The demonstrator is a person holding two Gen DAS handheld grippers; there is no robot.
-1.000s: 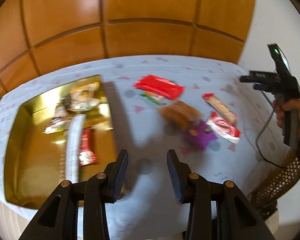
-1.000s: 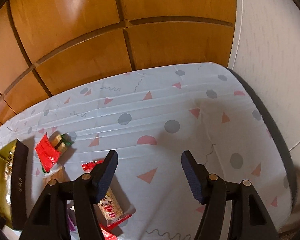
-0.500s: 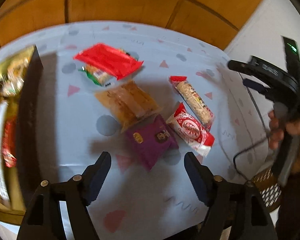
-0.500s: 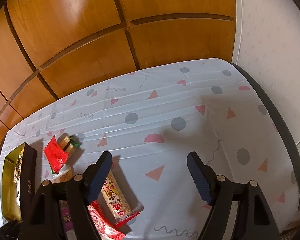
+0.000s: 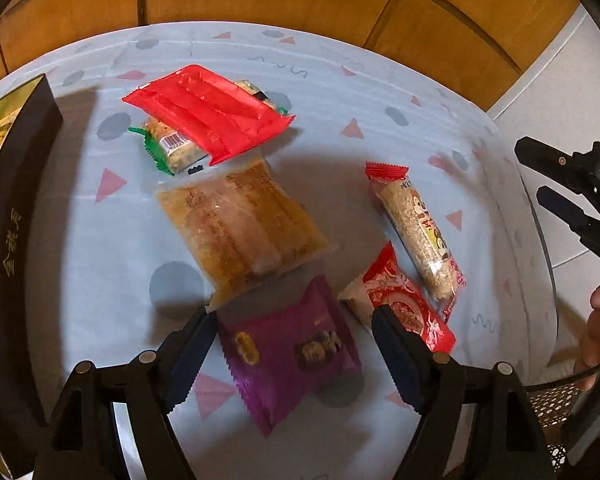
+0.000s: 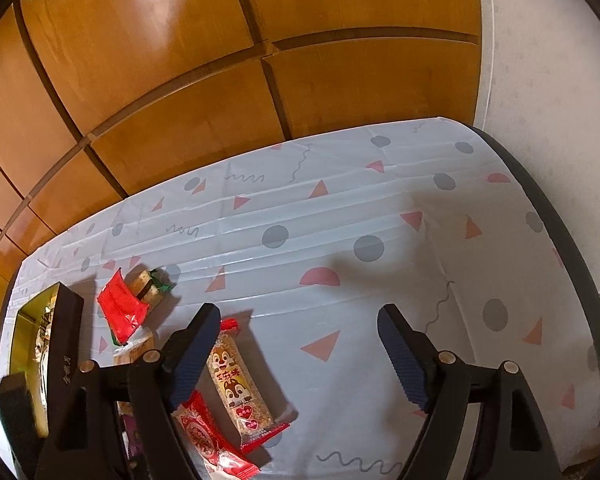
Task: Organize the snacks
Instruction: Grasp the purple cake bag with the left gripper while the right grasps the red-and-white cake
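At the far left of a worktop (image 5: 100, 240) draped in a pale cloth printed with grey dots and pink triangles, a dark box (image 5: 8, 216) with a gold interior holds several wrapped snacks, seen at its edge. Just to its right, a red packet (image 5: 208, 110) lies partly over a green-trimmed bar (image 5: 172, 148). Below them rests a clear bag of golden biscuits (image 5: 240, 224), its lower corner near a purple packet (image 5: 292, 352). The left gripper (image 5: 292, 356) hovers above that purple packet, fingers spread wide on either side of it and holding nothing; whether they touch it cannot be told. To the right, a red-and-white packet (image 5: 400, 304) lies beside a long cereal bar (image 5: 420, 232) bearing a cartoon chipmunk, the two overlapping at their lower ends. At the far right, the right gripper (image 5: 540, 180) is held off the worktop's edge, its fingers likewise apart and empty; its own camera shows the cereal bar (image 6: 236, 384) just beside its left finger. Wooden wall panels (image 6: 180, 60) rise behind.
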